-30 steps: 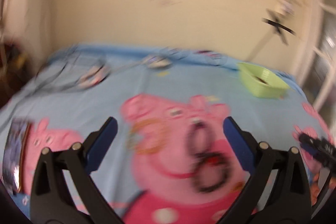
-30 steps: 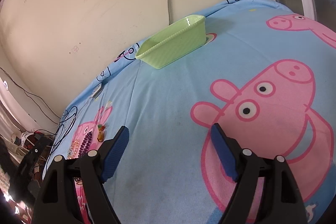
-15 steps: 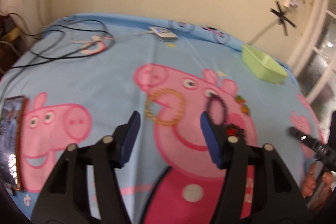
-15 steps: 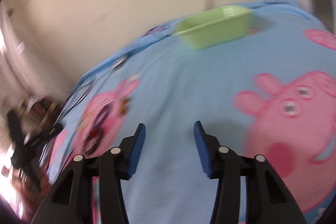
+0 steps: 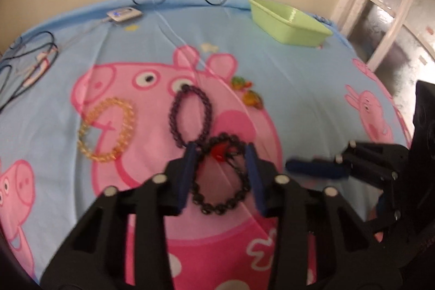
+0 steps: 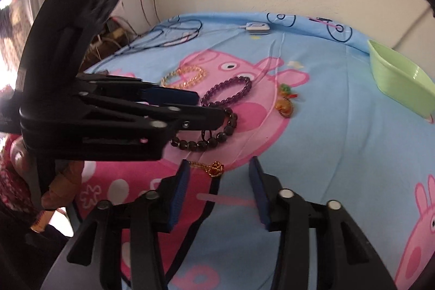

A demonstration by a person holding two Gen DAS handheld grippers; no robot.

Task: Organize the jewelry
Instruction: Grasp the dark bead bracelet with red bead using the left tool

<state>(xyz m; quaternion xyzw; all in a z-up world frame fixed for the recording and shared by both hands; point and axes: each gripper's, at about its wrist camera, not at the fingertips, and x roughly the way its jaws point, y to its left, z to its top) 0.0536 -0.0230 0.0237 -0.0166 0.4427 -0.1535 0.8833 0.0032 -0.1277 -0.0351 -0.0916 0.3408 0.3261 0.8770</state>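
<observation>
Blue cartoon-pig bedsheet covers the bed in front of a cream wall. On the big pink pig face lies the jewelry I am sorting. A dark beaded bracelet with a red charm sits between the parted blue fingers of my left claw, which hangs open over it; I cannot tell whether the fingers touch the beads. Just beyond it, touching or nearly so, lies a purple beaded bracelet. To its left, apart, is a golden beaded bracelet. To the right of the purple one lie small green and orange charms.

My right claw is also open, holding nothing. A small gold chain with a red ornament lies on the sheet between its fingertips.

A pale green tray stands near the far right edge of the bed, well apart from the bracelets. A small white device and dark cables lie at the far left. I can read no writing or brand anywhere.
</observation>
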